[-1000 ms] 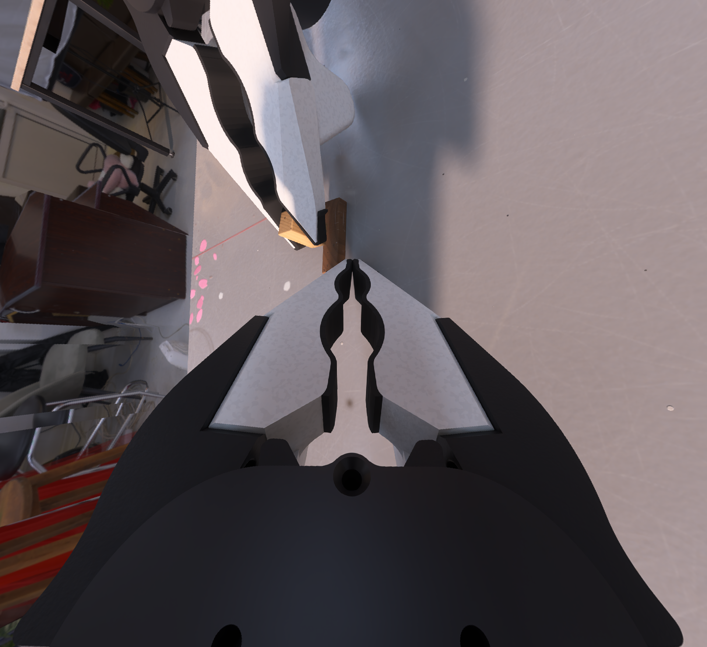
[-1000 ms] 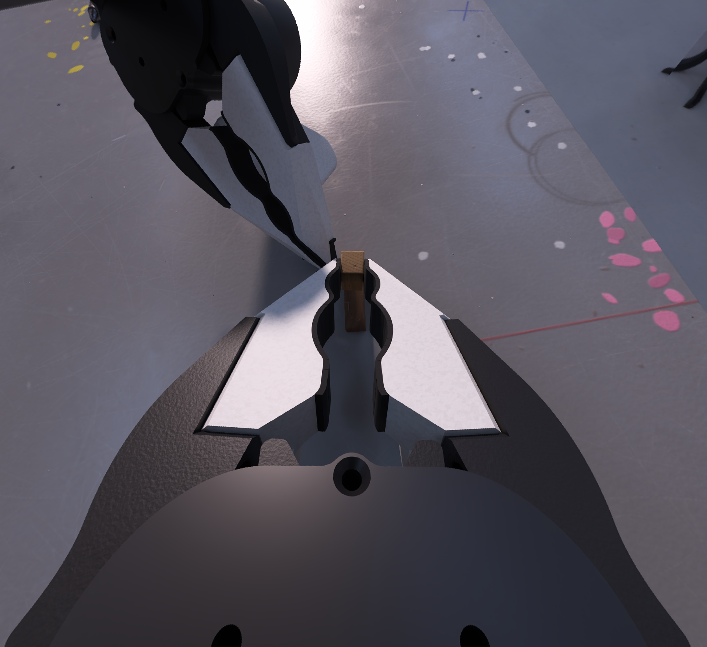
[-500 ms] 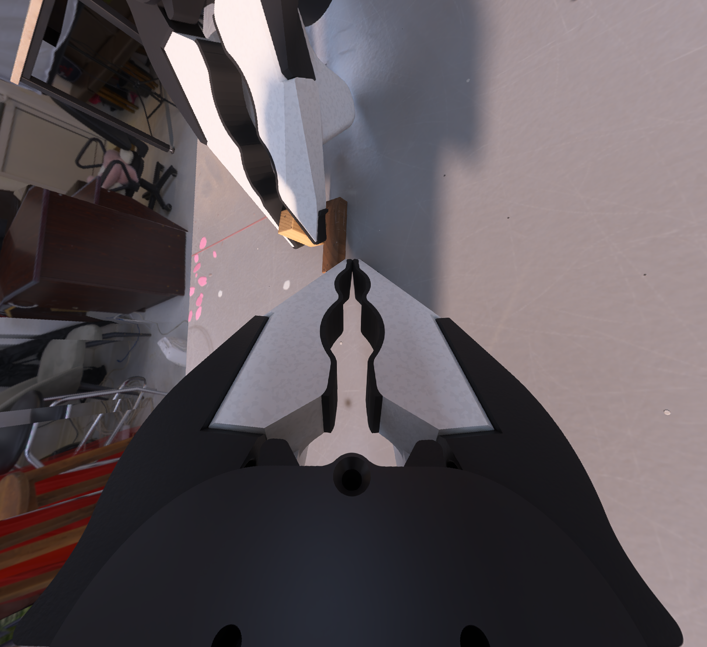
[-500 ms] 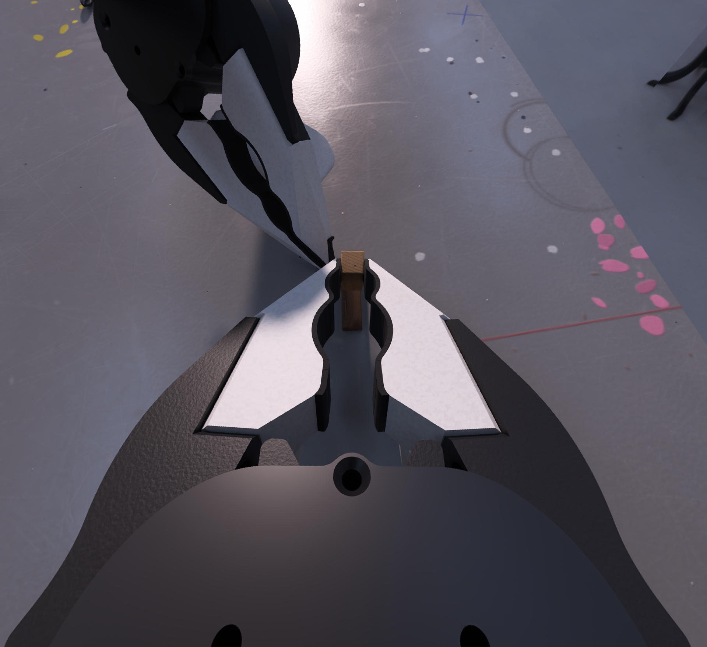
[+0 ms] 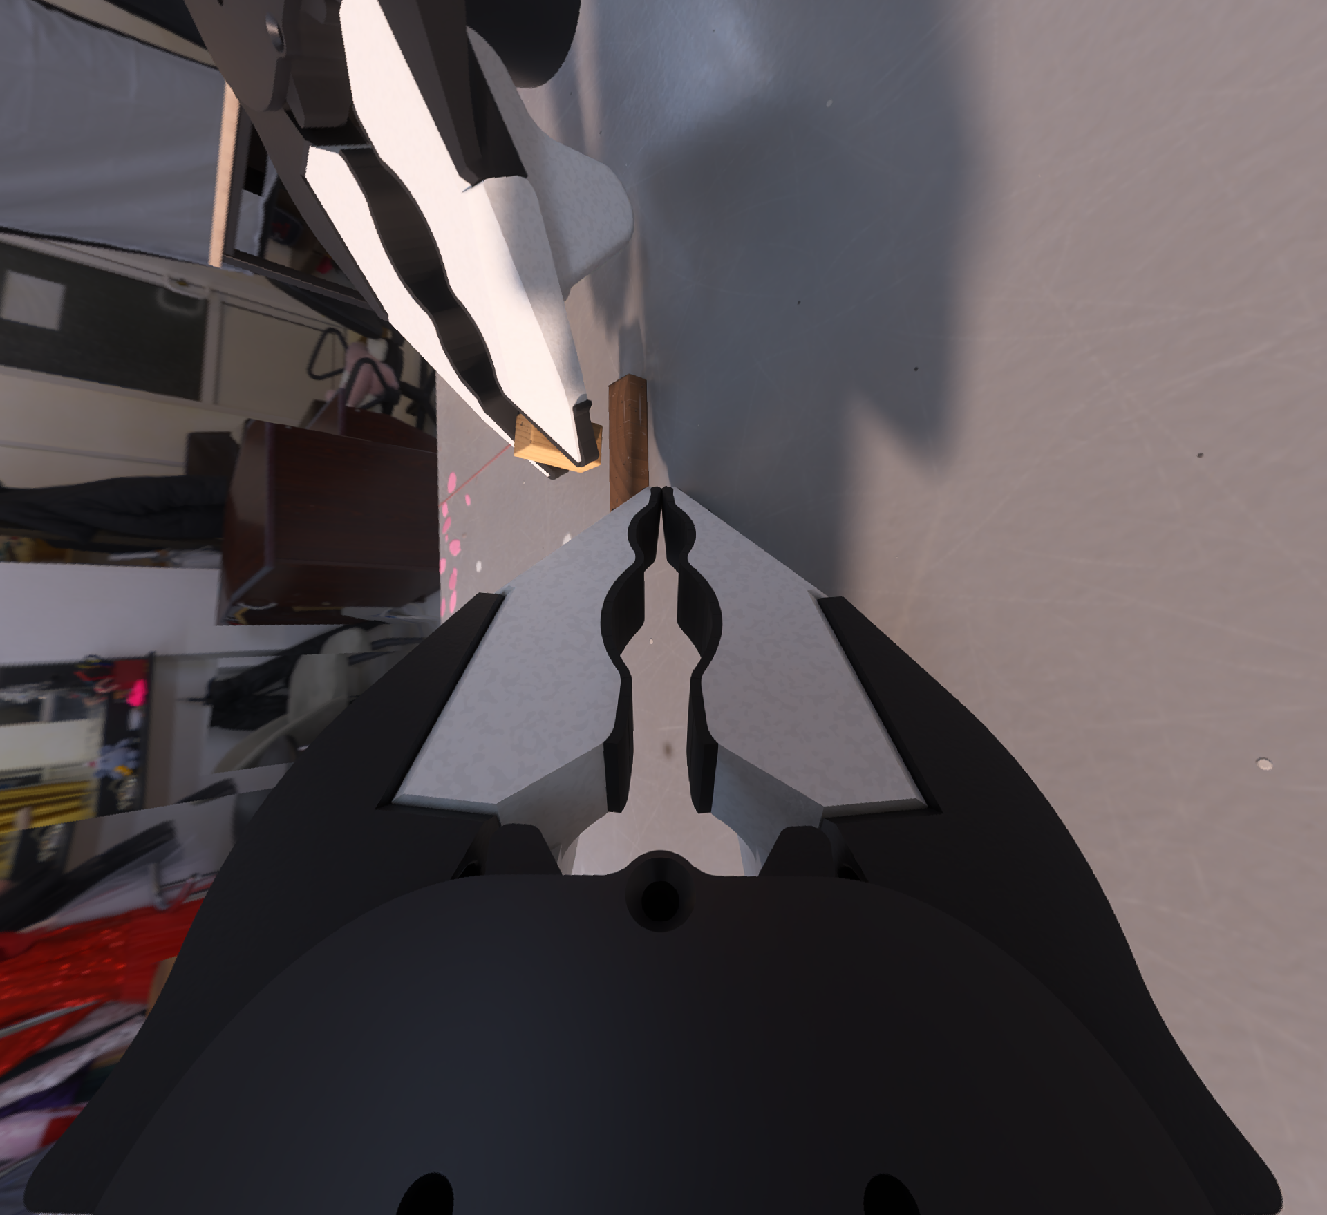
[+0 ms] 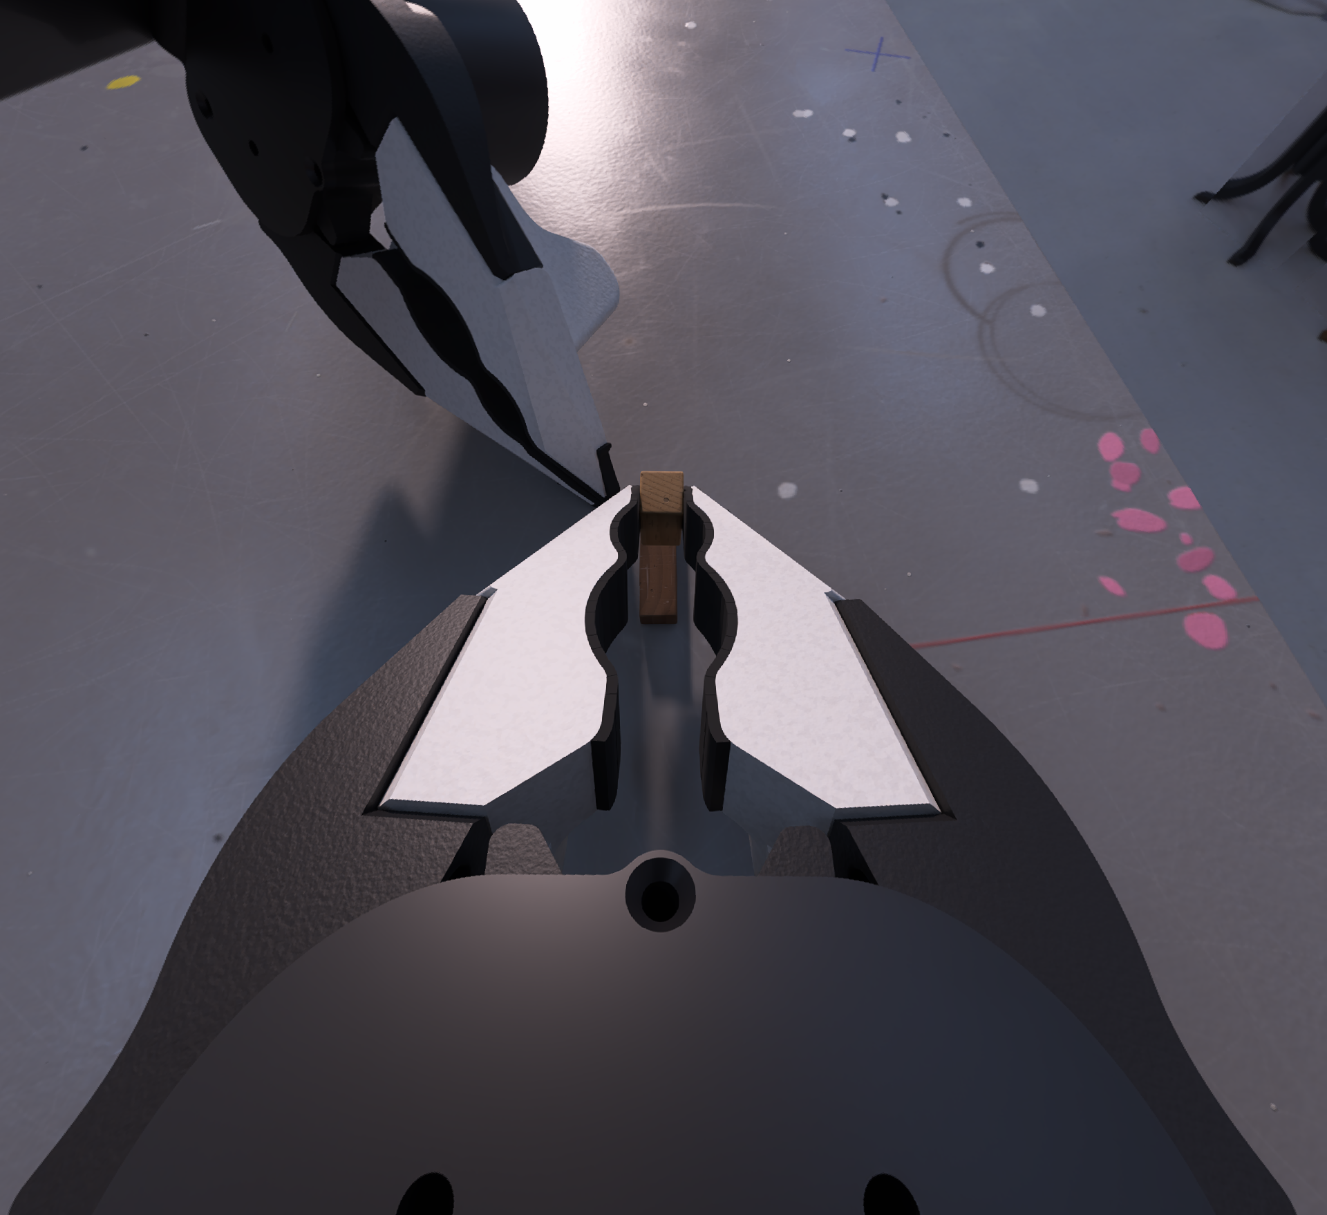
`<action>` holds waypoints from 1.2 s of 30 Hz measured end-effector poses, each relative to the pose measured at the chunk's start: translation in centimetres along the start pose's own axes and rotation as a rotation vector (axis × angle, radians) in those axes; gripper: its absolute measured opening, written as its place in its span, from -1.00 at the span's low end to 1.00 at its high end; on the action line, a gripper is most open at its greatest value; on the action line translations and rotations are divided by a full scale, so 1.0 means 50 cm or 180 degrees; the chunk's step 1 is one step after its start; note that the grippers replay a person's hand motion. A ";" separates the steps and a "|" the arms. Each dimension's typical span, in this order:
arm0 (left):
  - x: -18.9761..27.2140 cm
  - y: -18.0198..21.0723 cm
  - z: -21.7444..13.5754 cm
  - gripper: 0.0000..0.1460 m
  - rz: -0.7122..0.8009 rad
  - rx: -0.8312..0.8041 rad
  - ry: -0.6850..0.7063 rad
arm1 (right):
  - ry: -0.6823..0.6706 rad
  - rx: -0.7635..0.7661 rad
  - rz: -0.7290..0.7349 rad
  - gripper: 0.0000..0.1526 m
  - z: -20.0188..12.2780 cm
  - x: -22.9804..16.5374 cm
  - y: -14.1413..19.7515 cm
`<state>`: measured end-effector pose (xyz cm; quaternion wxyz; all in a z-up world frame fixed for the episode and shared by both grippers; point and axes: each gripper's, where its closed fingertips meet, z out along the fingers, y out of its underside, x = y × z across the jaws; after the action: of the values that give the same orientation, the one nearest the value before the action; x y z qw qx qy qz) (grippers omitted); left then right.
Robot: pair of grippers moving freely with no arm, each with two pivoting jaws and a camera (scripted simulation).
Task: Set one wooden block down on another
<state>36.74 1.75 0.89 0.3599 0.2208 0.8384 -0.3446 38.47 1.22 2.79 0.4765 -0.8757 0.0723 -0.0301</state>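
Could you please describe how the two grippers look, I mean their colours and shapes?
Both look alike. The left hand-held gripper has a broad, rounded black body with a round hole at its centre and two holes near its lower edge. Its two fingers are white, speckled triangular plates tapering to a point, with wavy black inner edges. The right hand-held gripper has the same shape, its body dark grey and grainy. No cables or markings show.

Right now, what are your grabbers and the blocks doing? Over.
Right gripper jaws shut on light wooden block, just off dark wooden block. Left gripper jaws shut, empty, beside the dark one. Nothing in the way.
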 end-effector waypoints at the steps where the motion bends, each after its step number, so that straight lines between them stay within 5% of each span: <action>1: 0.000 0.000 0.000 -1.00 0.0050 -0.0011 -0.0039 | 0.0005 0.0001 -0.0002 -0.86 0.000 0.000 0.000; 17: -0.002 -0.008 -0.004 -1.00 0.0202 0.0134 -0.0201 | 0.0005 0.0014 0.0054 -0.86 -0.001 0.002 0.000; 21: -0.019 -0.030 -0.016 -1.00 -0.0500 0.0740 -0.0082 | 0.0022 0.0009 0.0007 -0.86 -0.001 0.001 0.000; 28: -0.113 -0.058 -0.083 -1.00 -0.1009 0.1608 -0.0746 | 0.0012 0.0004 -0.0010 -0.86 -0.001 -0.001 0.000; 36: -0.227 0.028 -0.135 -1.00 -0.2312 0.1975 -0.1378 | -0.0025 -0.0199 -0.0043 -0.86 0.005 -0.004 0.019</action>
<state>41.85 6.26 12.27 0.3000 -0.0643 0.6259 -0.7171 38.22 0.96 1.87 0.4490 -0.8907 0.0654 -0.0277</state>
